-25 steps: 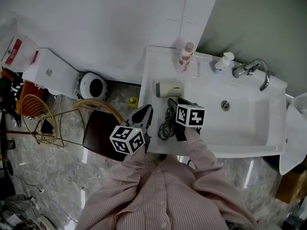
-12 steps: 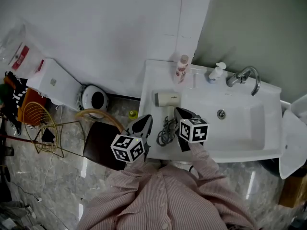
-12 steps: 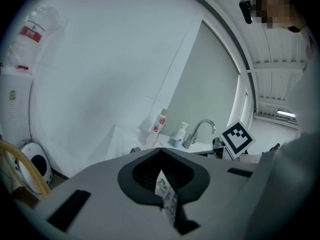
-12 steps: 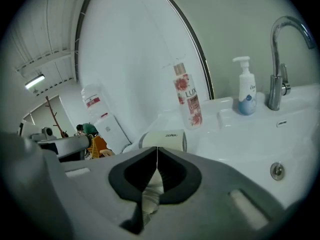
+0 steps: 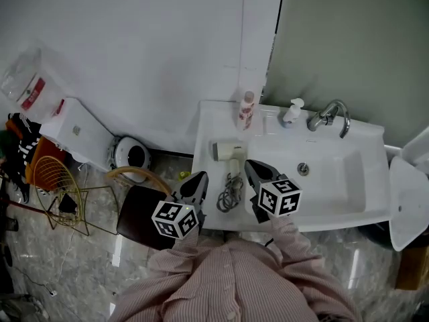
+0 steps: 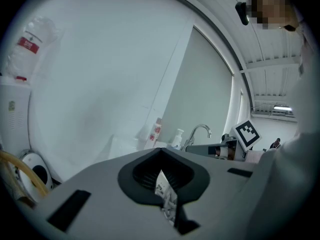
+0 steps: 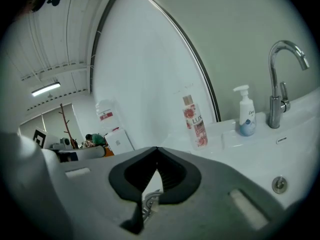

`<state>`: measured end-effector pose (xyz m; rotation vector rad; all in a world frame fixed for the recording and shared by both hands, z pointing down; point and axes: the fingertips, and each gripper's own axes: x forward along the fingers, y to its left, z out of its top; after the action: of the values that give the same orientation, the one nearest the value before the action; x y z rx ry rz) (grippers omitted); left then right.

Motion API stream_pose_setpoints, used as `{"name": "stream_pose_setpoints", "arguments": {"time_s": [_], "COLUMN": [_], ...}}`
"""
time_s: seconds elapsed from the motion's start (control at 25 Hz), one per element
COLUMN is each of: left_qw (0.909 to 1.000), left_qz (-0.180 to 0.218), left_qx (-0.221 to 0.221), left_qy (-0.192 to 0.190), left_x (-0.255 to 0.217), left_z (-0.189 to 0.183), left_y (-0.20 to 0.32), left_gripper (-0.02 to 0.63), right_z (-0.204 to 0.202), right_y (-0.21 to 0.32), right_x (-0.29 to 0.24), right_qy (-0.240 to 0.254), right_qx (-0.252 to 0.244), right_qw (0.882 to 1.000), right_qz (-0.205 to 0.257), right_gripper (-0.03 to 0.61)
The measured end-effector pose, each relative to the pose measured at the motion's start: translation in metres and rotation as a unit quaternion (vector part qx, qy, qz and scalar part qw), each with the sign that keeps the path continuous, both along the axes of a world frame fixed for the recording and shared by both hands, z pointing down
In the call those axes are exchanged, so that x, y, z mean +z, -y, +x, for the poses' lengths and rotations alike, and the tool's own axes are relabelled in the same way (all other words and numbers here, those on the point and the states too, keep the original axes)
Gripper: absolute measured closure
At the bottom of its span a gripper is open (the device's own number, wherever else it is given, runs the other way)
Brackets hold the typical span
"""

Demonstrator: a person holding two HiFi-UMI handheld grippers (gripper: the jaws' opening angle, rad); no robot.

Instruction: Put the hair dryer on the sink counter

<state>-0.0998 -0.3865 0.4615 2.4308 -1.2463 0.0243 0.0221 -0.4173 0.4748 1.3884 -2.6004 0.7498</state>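
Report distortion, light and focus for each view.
Head view: even soft light, sink counter edges bowed, corners dark. Left gripper view: fisheye circle, black corners, wall pale and featureless. Right gripper view: fisheye too, faucet sharp with a glint.

The hair dryer lies on the counter, left of the basin, with its cord bunched just in front of it near the counter's front edge. Behind the dryer a bottle stands at the back of the counter; to its right come a soap pump and then the tap, behind the basin. On the floor left of the counter stands a chair, with a wire basket farther left.
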Motion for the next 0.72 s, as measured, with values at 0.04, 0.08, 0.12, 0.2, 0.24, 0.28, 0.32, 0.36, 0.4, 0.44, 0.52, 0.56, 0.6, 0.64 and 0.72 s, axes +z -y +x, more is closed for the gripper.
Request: {"name": "stream_pose_setpoints", "arguments": {"time_s": [0.04,0.08,0.12,0.2,0.24,0.28,0.32,0.36,0.4,0.44,0.52,0.56,0.6,0.64,0.72], "left_qw": [1.0,0.9999,0.9999,0.9997,0.9996,0.9995,0.9993,0.9991,0.9989,0.9986,0.9979,0.9976,0.9973,0.997,0.9965], "left_qz": [0.005,0.011,0.016,0.024,0.027,0.031,0.035,0.04,0.046,0.051,0.061,0.065,0.069,0.072,0.078], "left_qx": [-0.001,-0.002,-0.003,-0.005,-0.006,-0.007,-0.008,-0.01,-0.011,-0.013,-0.016,-0.018,-0.019,-0.021,-0.026], "left_qy": [0.002,0.004,0.004,0.004,0.004,0.004,0.005,0.006,0.007,0.009,0.012,0.013,0.014,0.016,0.019], "left_x": [-0.003,-0.007,-0.01,-0.017,-0.02,-0.024,-0.027,-0.032,-0.037,-0.041,-0.05,-0.054,-0.057,-0.059,-0.062], "left_z": [-0.001,-0.002,-0.004,-0.006,-0.007,-0.009,-0.01,-0.011,-0.013,-0.014,-0.017,-0.018,-0.02,-0.021,-0.024], "left_y": [-0.001,-0.001,-0.002,-0.003,-0.003,-0.003,-0.003,-0.003,-0.003,-0.003,-0.003,-0.003,-0.003,-0.003,-0.003], "left_gripper": [0.617,0.617,0.617,0.617,0.617,0.617,0.617,0.617,0.617,0.617,0.617,0.617,0.617,0.617,0.617], "right_z": [0.001,0.003,0.004,0.006,0.008,0.009,0.01,0.012,0.013,0.014,0.016,0.018,0.02,0.022,0.027], "right_y": [-0.002,-0.003,-0.005,-0.008,-0.01,-0.012,-0.013,-0.014,-0.016,-0.017,-0.018,-0.019,-0.02,-0.02,-0.02], "right_x": [-0.005,-0.01,-0.015,-0.023,-0.028,-0.033,-0.038,-0.043,-0.049,-0.054,-0.065,-0.07,-0.074,-0.077,-0.083], "right_qy": [0.003,0.006,0.009,0.016,0.02,0.024,0.028,0.031,0.034,0.038,0.046,0.049,0.051,0.052,0.054], "right_qx": [0.0,0.0,0.0,0.001,0.002,0.002,0.003,0.003,0.003,0.004,0.006,0.008,0.01,0.013,0.017], "right_qw": [1.0,1.0,1.0,0.999,0.999,0.999,0.998,0.998,0.997,0.997,0.996,0.995,0.995,0.994,0.993], "right_qz": [0.007,0.015,0.021,0.033,0.039,0.045,0.051,0.057,0.062,0.068,0.079,0.084,0.09,0.096,0.105], "right_gripper": [0.572,0.572,0.572,0.572,0.572,0.573,0.573,0.573,0.572,0.572,0.573,0.574,0.574,0.572,0.573]}}
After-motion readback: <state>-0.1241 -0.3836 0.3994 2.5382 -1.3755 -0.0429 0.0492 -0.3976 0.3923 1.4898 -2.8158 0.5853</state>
